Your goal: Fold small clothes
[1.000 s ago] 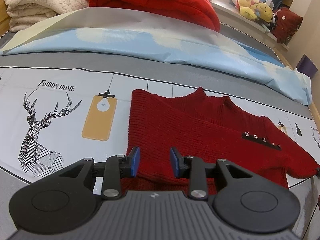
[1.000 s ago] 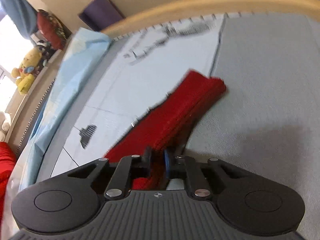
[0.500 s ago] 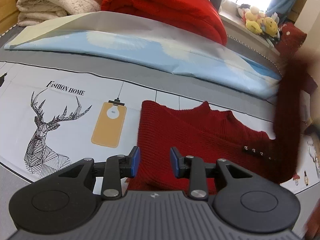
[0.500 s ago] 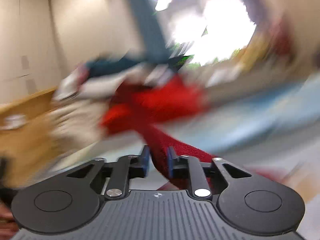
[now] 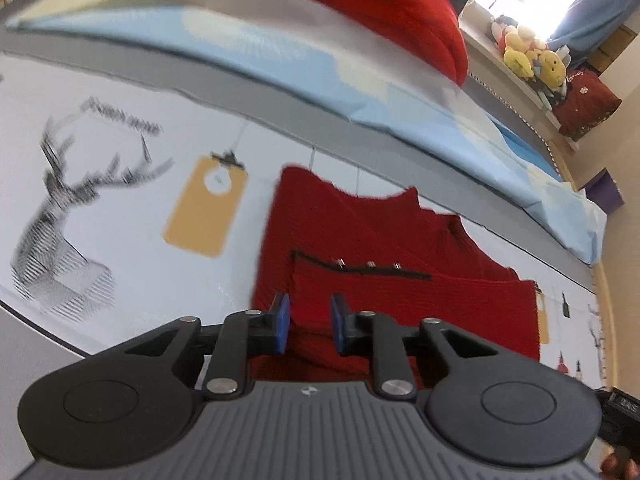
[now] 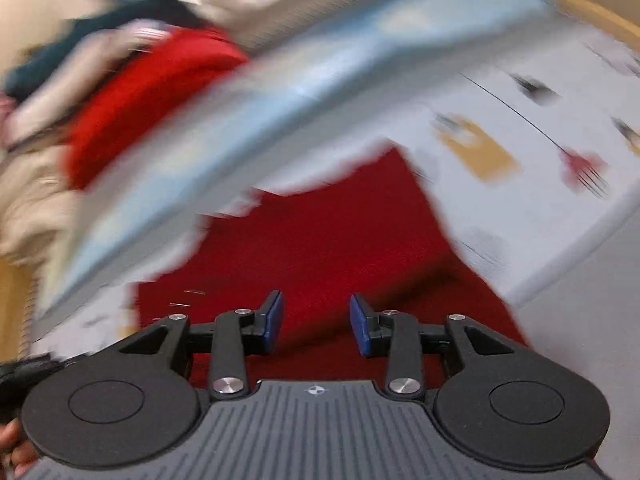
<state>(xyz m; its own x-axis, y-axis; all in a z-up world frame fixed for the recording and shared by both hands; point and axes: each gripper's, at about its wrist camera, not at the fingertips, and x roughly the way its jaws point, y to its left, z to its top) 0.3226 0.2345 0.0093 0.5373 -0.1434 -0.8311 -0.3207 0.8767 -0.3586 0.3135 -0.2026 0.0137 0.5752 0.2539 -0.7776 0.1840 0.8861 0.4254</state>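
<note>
The red knit sweater [image 5: 380,280] lies partly folded on the printed bed sheet [image 5: 120,208]: soft, limp, thick, best pinched at its near hem. Left claw [image 5: 308,324] closing, right claw [image 6: 316,320] opening, neither gripping.

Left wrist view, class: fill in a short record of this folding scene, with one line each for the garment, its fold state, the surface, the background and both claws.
garment: red knitted sweater, lying flat
fold state: one sleeve laid across the body, its black studded trim on top
surface: white printed sheet with a deer and lamp pattern
background: light blue folded bedding; yellow plush toys on a ledge
left claw: closing over the sweater's near edge, pads not pressing
right claw: opening above the sweater, nothing gripped
</note>
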